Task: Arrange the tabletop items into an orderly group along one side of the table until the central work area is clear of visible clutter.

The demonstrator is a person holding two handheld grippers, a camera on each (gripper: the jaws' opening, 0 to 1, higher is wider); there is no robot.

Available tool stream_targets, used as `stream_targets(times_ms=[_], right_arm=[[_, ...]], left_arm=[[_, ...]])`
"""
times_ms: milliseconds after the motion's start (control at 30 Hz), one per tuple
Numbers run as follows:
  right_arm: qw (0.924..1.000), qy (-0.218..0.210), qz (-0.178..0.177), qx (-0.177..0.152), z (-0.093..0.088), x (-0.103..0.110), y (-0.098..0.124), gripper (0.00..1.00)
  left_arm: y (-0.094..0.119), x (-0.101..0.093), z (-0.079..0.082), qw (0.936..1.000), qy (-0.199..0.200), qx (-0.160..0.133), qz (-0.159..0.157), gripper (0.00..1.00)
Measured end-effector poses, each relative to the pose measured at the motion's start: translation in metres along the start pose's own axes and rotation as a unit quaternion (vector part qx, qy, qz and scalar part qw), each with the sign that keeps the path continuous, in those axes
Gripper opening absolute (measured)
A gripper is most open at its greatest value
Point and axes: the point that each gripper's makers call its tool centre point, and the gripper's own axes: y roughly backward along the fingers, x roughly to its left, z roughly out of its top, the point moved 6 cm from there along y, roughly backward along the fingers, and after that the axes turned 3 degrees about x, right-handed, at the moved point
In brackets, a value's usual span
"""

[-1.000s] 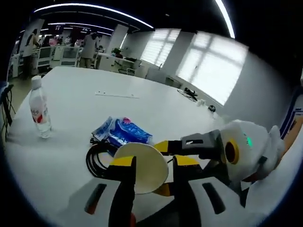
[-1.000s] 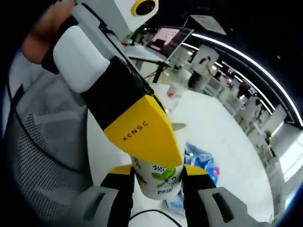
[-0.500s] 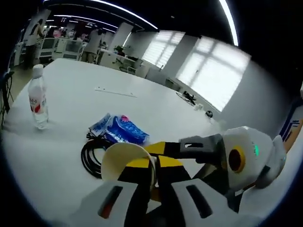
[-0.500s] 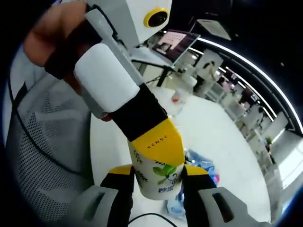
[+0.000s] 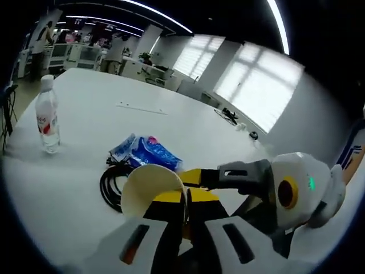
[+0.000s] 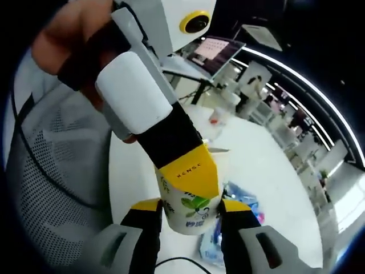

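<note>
1. Water bottle point(image 5: 47, 121): upright on the white table point(image 5: 85, 114), far left.
2. Black cable coil point(image 5: 112, 187), blue packet point(image 5: 149, 154): touching, mid-table.
3. Paper cup point(image 5: 149, 190): left gripper point(image 5: 186, 201) pinches its rim; right gripper point(image 6: 190, 210) clamps its printed wall.

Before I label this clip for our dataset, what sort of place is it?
Probably an open-plan office or lab: a long white table under ceiling strip lights, big blinded windows, and more desks with people standing at the far end.
</note>
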Motion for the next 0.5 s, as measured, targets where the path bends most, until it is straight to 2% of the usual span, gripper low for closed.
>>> stream_targets(times_ms=[233,500], right_arm=[[0.9996,-0.017,0.021,0.004,-0.009,0.006,-0.002,0.46],[0.9988,-0.033,0.033,0.014,-0.023,0.012,-0.003,0.47]], left_arm=[[0.001,0.007,0.003,0.9999,0.008,-0.009,0.010,0.00],[0.004,0.014,0.004,0.9996,0.010,-0.015,0.023,0.00]])
